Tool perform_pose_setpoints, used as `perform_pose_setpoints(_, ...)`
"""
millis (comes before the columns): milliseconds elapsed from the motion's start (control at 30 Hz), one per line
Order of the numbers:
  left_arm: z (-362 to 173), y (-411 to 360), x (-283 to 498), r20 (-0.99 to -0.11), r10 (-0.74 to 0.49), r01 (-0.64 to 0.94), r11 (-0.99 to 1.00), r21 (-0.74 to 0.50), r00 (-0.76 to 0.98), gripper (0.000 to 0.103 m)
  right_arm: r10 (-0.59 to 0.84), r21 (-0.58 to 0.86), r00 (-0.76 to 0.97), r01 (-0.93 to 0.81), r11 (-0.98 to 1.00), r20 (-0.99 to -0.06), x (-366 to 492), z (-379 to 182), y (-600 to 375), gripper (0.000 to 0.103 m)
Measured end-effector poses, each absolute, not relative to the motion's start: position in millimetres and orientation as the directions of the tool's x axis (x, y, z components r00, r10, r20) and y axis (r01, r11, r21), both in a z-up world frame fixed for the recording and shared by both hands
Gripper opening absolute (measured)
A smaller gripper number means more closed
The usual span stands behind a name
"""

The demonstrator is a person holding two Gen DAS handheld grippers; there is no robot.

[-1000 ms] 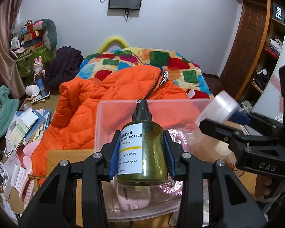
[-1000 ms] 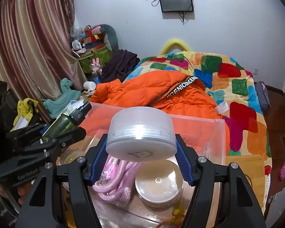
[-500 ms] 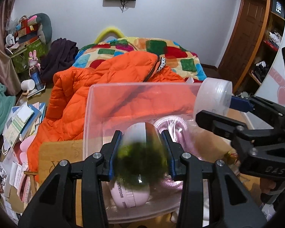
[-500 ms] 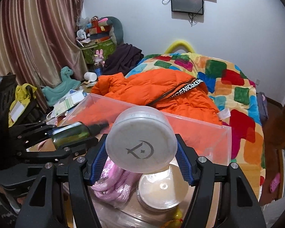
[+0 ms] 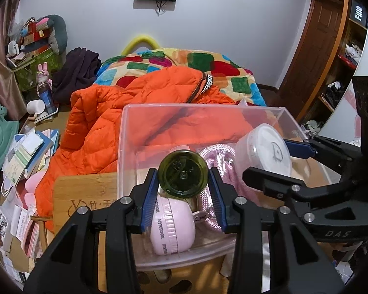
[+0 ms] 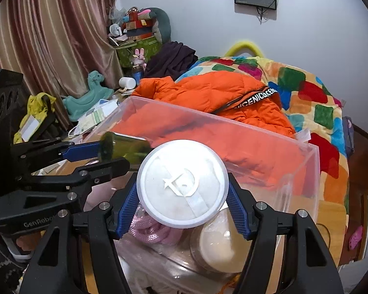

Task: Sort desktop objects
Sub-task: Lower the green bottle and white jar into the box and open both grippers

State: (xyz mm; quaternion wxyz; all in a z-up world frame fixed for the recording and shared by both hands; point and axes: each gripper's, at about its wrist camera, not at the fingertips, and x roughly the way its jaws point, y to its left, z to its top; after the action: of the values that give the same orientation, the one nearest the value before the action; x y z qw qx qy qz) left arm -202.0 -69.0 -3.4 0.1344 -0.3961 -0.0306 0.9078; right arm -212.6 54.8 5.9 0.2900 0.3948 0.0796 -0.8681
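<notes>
My left gripper (image 5: 182,196) is shut on a green pump bottle (image 5: 183,175), tipped forward so its round base faces the camera, over the clear plastic bin (image 5: 201,109). My right gripper (image 6: 182,210) is shut on a white round jar (image 6: 182,183), tilted so its lid with an embossed logo faces the camera, also over the bin (image 6: 304,144). The jar also shows in the left wrist view (image 5: 263,150), and the bottle in the right wrist view (image 6: 125,148). Inside the bin lie a pink container (image 5: 171,227), a pink rope (image 5: 218,154) and a beige round compact (image 6: 220,247).
The bin stands on a bamboo desk (image 5: 85,196). An orange down jacket (image 5: 125,122) and a bed with a patchwork quilt (image 5: 208,63) lie behind it. Books and papers (image 5: 29,152) are piled on the left. A wooden wardrobe (image 5: 323,54) stands on the right.
Both grippers have tipped forward and down over the bin: the bottle went from upright to base-on, and the jar turned from side-on to lid-on.
</notes>
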Motion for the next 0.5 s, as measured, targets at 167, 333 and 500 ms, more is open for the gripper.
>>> perform_pose_setpoints(167,8.1,-67.8,-193.2,-0.690,0.281,-0.234,-0.958,-0.165,-0.667,0.041,-0.444,0.078,-0.558,0.559,-0.825,-0.701,-201.2,20.4,62.3,0.063)
perform_pose_setpoints(333,19.4,-66.4,-182.7,-0.673,0.298,-0.246,-0.954,-0.174,-0.677,0.041,-0.429,0.052,-0.601,0.541,-0.839,-0.674,-187.5,37.7,75.3,0.063)
perform_pose_setpoints(500,35.6,-65.1,-162.3,-0.645,0.285,-0.243,-0.957,-0.156,-0.709,0.066,-0.430,0.076,-0.629,0.509,-0.858,-0.647,-170.1,49.8,96.7,0.070)
